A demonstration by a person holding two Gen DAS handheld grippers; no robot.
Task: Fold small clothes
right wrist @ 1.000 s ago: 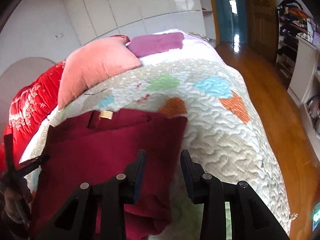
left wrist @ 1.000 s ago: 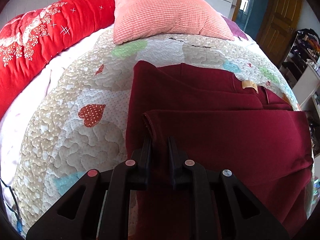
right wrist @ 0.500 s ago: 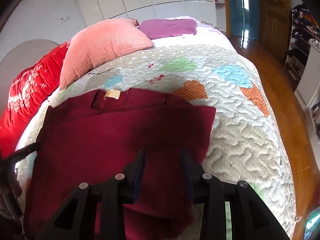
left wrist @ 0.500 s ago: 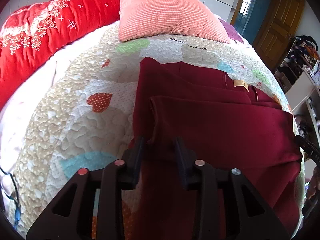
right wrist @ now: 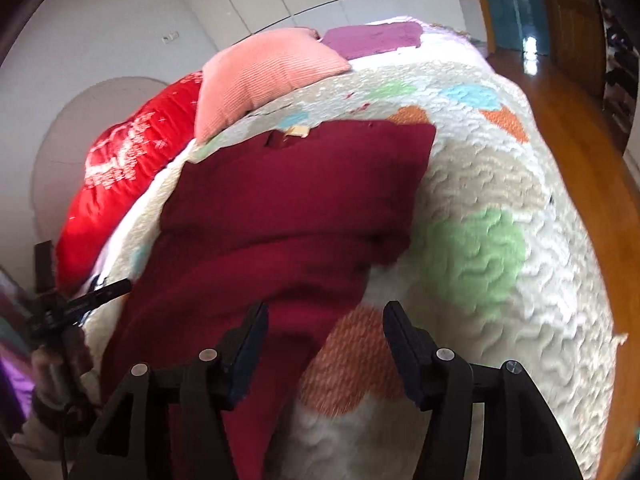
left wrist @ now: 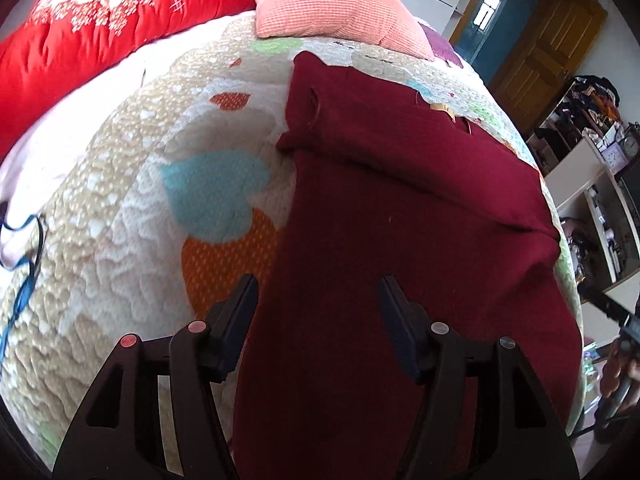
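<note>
The dark red garment (left wrist: 400,216) lies on the quilt (left wrist: 120,240) of the bed, its upper part already doubled over into a thick band near the tan label (left wrist: 442,109); the lower length hanging toward the bed's near edge looks unfolded, so I'd judge the job roughly halfway. The left gripper (left wrist: 316,312) and right gripper (right wrist: 324,338) both stand spread wide, holding nothing, above the cloth's lower corners. Half a second ago both were nearly pressed together over the fabric; now they have let go and backed toward the near edge.
</note>
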